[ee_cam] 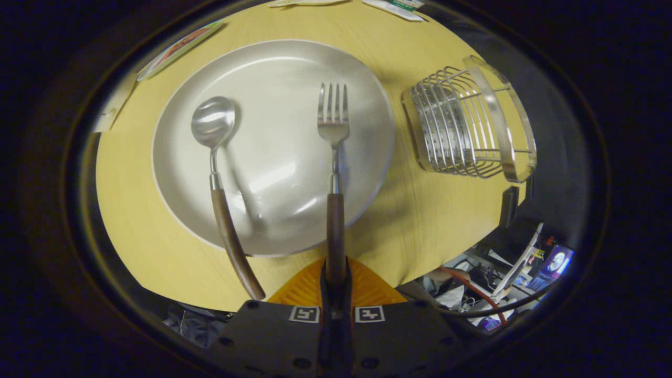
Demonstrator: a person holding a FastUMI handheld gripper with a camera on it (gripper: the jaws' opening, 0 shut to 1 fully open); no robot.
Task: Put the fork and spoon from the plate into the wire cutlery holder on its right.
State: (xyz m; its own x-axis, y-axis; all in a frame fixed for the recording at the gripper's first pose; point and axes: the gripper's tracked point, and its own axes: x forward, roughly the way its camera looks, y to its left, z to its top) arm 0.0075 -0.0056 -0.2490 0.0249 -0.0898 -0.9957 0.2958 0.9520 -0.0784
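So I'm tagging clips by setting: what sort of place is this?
Probably a workshop-like room: a wooden table with plate and wire cutlery holder, cluttered cables beyond. The hand-held gripper grips the fork.

Pale wooden table [430, 220], cluttered floor [472, 294] beyond

Readable text: none.
Square coded markers [304, 314]: two, on the tongs' body, patterns only, no letters.
Packets [395, 7]: at the counter's far edge, print too blurred to read.
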